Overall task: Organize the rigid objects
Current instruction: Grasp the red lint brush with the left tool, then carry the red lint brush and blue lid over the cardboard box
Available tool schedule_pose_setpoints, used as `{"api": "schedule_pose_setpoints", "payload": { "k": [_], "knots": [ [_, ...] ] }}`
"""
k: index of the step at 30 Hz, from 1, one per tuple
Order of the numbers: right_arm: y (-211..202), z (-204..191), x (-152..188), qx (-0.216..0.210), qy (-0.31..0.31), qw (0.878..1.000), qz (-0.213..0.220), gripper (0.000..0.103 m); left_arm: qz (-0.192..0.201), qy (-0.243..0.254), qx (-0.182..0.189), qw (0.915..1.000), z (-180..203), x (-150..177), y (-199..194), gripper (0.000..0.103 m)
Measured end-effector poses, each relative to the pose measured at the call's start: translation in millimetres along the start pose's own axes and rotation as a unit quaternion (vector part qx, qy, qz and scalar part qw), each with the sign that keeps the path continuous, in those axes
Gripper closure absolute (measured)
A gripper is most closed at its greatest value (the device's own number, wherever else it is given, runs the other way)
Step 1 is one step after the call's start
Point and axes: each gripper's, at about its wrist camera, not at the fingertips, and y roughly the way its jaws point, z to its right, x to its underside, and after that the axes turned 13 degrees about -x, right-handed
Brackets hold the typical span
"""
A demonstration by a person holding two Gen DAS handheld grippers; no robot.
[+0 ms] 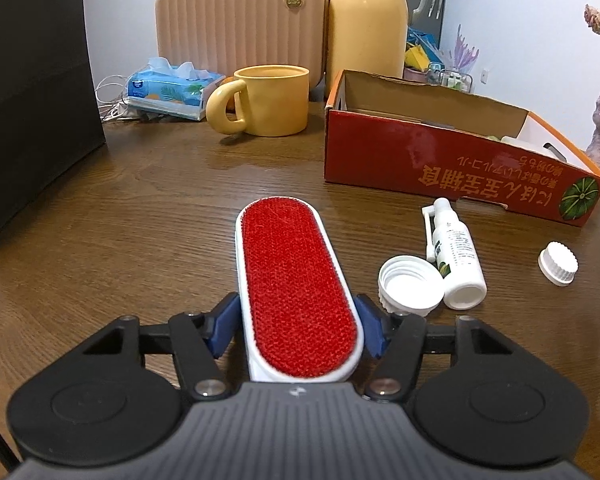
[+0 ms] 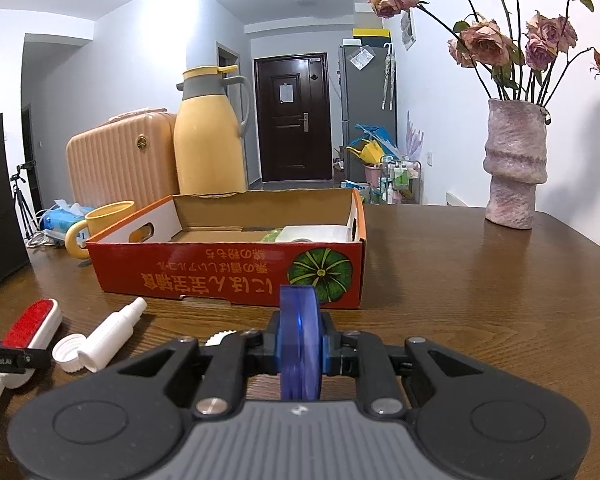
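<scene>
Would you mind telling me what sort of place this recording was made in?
Most likely a lived-in flat: a wooden table carries a vase of dried roses and a yellow jug, and behind them a hallway leads to a dark front door.

Pretty ordinary apartment here: a dark brown wood-grain table [image 2: 460,280] fills the lower half, plain white walls [image 2: 132,80] all round. Up at 12 o'clock a short hallway ends in a dark brown panelled door [image 2: 291,120], with a round white ceiling lamp [image 2: 307,0] above it. A tall grey fridge [image 2: 366,96] stands at 1 o'clock, a black camera tripod [image 2: 22,200] at 9 o'clock.
</scene>
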Motion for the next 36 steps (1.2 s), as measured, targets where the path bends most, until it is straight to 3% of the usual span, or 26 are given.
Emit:
{"api": "schedule_pose_setpoints", "payload": {
  "k": [7,18,36],
  "knots": [
    [0,-3,2,0.005,0.004,1.0,-0.001,0.087,0.002,0.003,0.016,0.9999,-1,0,-4,0.046],
    [0,-7,3,0.011,0.005,1.0,-0.004,0.087,0.03,0.003,0.02,0.9994,-10,-7,-18,0.047],
    [2,-25,-22,0.004,-0.013,1.0,0.017,0.087,0.082,0.012,0.044,0.9956,-7,-45,-50,0.047]
  ]
}}
